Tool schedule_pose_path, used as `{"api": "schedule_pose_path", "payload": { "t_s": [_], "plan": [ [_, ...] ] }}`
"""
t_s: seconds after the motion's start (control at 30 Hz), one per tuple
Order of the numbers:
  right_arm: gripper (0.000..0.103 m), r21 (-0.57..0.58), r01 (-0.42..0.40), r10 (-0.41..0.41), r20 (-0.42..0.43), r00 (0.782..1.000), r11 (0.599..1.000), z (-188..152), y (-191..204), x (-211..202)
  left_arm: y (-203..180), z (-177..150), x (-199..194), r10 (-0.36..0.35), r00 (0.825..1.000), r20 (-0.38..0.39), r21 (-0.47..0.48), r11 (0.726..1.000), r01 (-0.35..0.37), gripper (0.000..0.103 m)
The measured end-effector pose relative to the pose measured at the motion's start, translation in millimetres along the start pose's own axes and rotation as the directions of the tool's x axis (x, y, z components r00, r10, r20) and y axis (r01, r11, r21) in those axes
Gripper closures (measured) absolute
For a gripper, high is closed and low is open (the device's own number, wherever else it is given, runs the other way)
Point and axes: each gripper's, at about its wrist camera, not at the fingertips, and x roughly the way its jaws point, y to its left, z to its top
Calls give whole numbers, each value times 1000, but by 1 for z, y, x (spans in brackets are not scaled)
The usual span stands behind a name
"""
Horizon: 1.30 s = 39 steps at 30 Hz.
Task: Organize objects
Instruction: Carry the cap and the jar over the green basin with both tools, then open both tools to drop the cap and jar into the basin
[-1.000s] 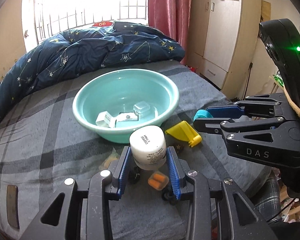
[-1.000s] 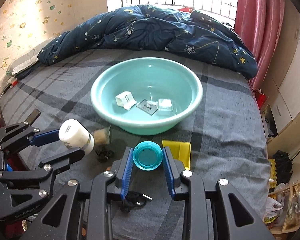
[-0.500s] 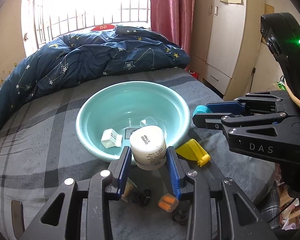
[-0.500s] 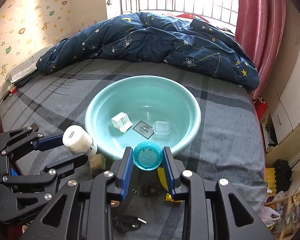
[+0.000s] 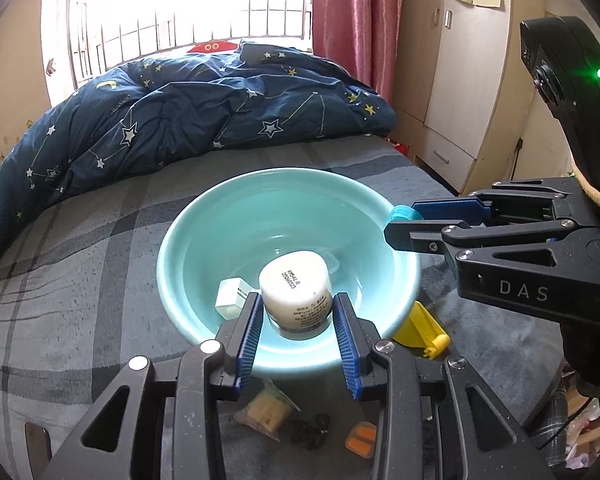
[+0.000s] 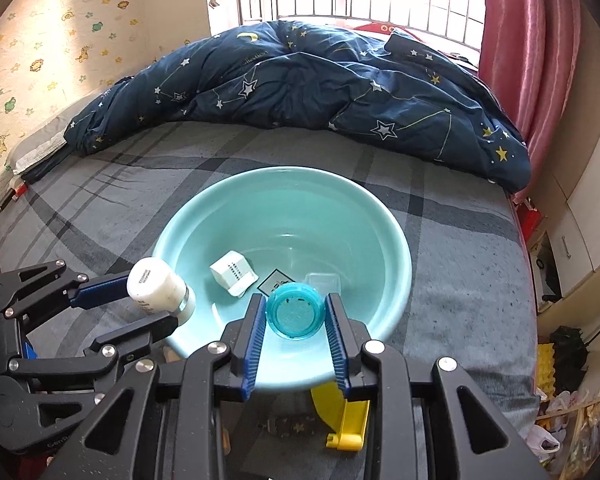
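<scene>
We have just carried both things over the teal basin (image 5: 172, 240). Our left hand-held gripper (image 5: 296, 320) squeezes the white jar (image 5: 296, 296); our right hand-held gripper (image 6: 296, 322) squeezes the blue cap (image 6: 296, 314). Next, we think, we let go.

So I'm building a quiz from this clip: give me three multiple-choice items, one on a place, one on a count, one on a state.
1. Where is the yellow clip?
A. in the basin
B. on the bed beside the basin
C. on the quilt

2. How many things lie loose in the basin?
A. three
B. one
C. six

3. What is the left gripper doing?
A. open, empty
B. shut on the white jar
C. shut on the teal cap

Answers: 1 B, it lies on the grey sheet outside the rim. 2 A, a white box, a flat card and a clear case. 3 B, both pads press the jar; the right gripper holds the cap.
</scene>
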Motion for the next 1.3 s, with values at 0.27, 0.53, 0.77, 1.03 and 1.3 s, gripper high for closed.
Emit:
{"api": "schedule_pose_path", "payload": {
  "t_s": [0.27, 0.53, 0.77, 1.03, 1.3],
  "plan": [
    [71, 18, 1, 0, -37, 999, 1000, 16, -9, 39, 14, 8, 33, 3, 1000, -31, -10, 1000, -3, 64],
    [71, 31, -7, 10, -86, 996, 999, 23, -14, 78, 24, 11, 68, 9, 997, -70, -10, 1000, -10, 64],
    [71, 39, -12, 17, -138, 990, 999, 22, -16, 109, 26, 10, 94, 3, 994, -106, -8, 1000, -4, 64],
    [71, 51, -19, 27, -177, 984, 999, 14, -16, 132, 28, 5, 115, 21, 990, -141, -1, 1000, -22, 64],
    [71, 56, -20, 31, -196, 980, 998, 11, -19, 141, 28, 3, 121, 29, 987, -155, 2, 1000, -29, 64]
  ]
}}
